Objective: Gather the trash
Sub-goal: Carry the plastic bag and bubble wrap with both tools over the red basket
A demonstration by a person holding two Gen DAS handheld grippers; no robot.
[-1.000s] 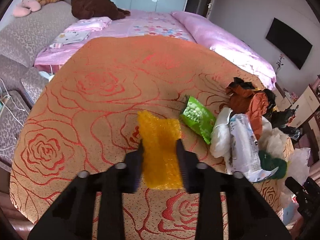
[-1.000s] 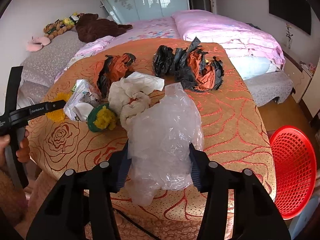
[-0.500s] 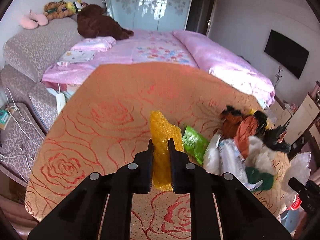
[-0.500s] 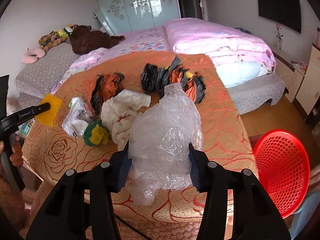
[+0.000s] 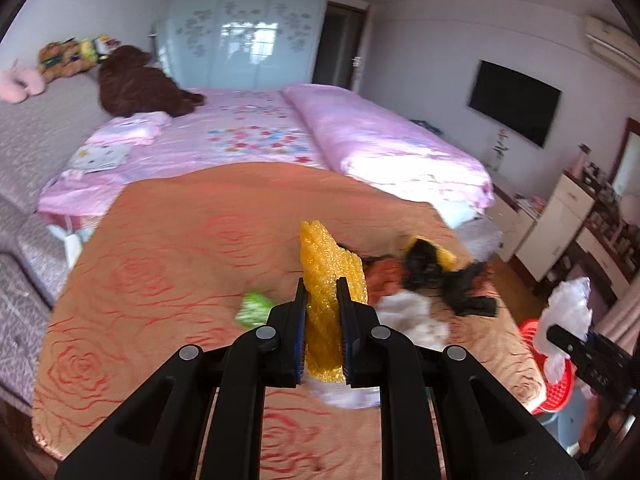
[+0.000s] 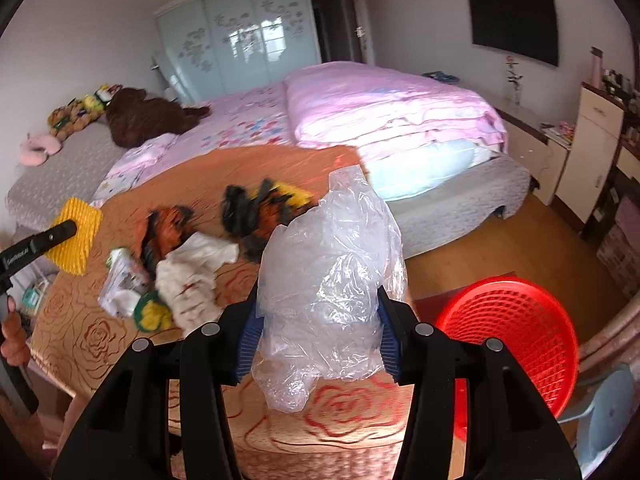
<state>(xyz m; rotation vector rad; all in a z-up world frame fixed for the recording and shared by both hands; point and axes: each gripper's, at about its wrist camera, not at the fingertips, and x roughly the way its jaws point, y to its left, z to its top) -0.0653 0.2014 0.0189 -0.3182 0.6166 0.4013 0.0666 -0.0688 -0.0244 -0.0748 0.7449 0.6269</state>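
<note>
Lifted yellow wrap [image 5: 326, 280], fingers [image 5: 301, 320] tighter

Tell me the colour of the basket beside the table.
Red; the basket shows best in the right wrist view.

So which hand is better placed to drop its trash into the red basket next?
Probably the right. The right gripper, shut on the clear plastic bag, has the red basket just beside it; the left gripper, holding the yellow bubble wrap, sits across the table.

Trash pile [image 6: 188, 276] on table [image 6: 240, 168]; basket [image 6: 516, 340] right of it; bed [image 6: 360, 120] behind.
</note>
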